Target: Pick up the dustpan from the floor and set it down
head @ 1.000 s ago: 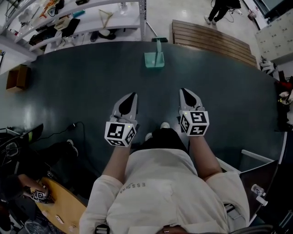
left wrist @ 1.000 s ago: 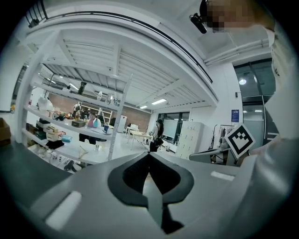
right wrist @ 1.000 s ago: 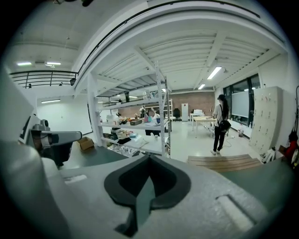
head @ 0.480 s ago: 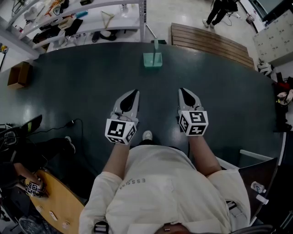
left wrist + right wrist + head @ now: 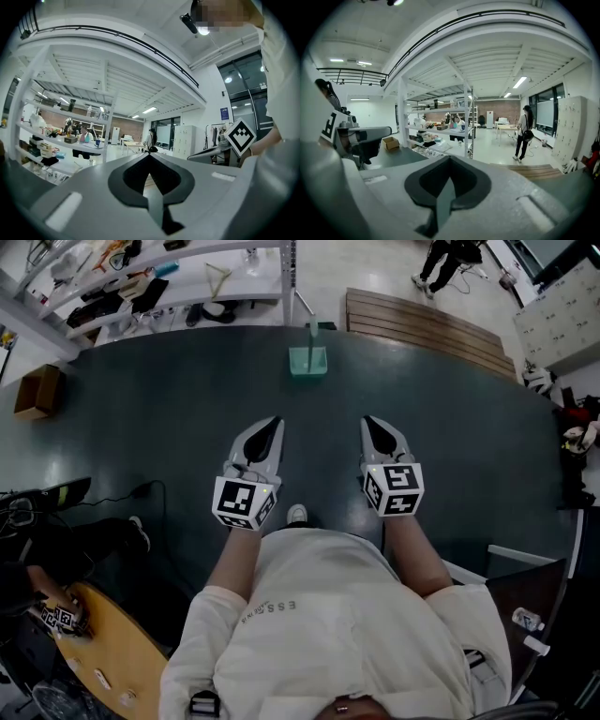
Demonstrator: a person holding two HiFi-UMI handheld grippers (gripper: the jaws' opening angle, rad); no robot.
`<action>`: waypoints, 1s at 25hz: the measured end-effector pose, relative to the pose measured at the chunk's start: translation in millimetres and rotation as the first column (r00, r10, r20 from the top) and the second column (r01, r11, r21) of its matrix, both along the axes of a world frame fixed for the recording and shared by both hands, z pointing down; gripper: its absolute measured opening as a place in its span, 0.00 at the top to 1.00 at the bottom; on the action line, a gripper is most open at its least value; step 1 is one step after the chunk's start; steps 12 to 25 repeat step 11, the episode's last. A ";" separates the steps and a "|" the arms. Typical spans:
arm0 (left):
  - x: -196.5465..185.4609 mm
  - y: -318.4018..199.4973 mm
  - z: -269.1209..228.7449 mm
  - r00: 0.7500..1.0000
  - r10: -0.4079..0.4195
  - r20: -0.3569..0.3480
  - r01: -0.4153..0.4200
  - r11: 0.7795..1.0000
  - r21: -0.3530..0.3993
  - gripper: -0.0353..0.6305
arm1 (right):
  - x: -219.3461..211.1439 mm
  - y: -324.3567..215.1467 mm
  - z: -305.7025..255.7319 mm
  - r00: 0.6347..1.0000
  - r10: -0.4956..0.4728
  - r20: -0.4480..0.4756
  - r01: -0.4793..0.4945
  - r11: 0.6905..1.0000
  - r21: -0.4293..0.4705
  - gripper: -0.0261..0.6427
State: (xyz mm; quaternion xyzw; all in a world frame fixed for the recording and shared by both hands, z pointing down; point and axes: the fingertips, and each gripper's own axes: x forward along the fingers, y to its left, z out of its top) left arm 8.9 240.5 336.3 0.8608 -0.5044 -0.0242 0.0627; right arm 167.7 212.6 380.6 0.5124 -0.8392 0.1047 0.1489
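Dustpan [image 5: 309, 360] stands at the far edge of the dark mat [image 5: 159, 409] in our head view, well apart from left gripper [image 5: 274, 424] and right gripper [image 5: 367, 422]. Left gripper view: jaws closed, empty. Right gripper view: likewise. Arriving closed, we might topple it.

Dustpan [image 5: 308, 360] — pale sea-green, handle the same tint. Floor mat [image 5: 169, 418]: dark blue-green, plain. My left gripper [image 5: 274, 423]: light grey shell, black inner pads, cube patterned in black-and-white squares. My right gripper [image 5: 367, 422]: identical colours and pattern. Shirt [image 5: 328, 615]: off-white. Box [image 5: 37, 393] — brown. Slatted bench [image 5: 431, 326]: brown, striped.
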 end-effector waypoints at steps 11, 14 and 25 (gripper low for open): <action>-1.5 7.7 -2.1 1.000 0.004 0.008 -0.004 1.000 -0.004 0.93 | -4.7 12.2 -1.8 1.000 -0.007 0.015 0.008 1.000 -0.006 0.98; -1.5 7.7 -2.1 1.000 0.004 0.008 -0.004 1.000 -0.004 0.93 | -4.7 12.2 -1.8 1.000 -0.007 0.015 0.008 1.000 -0.006 0.98; -1.5 7.7 -2.1 1.000 0.004 0.008 -0.004 1.000 -0.004 0.93 | -4.7 12.2 -1.8 1.000 -0.007 0.015 0.008 1.000 -0.006 0.98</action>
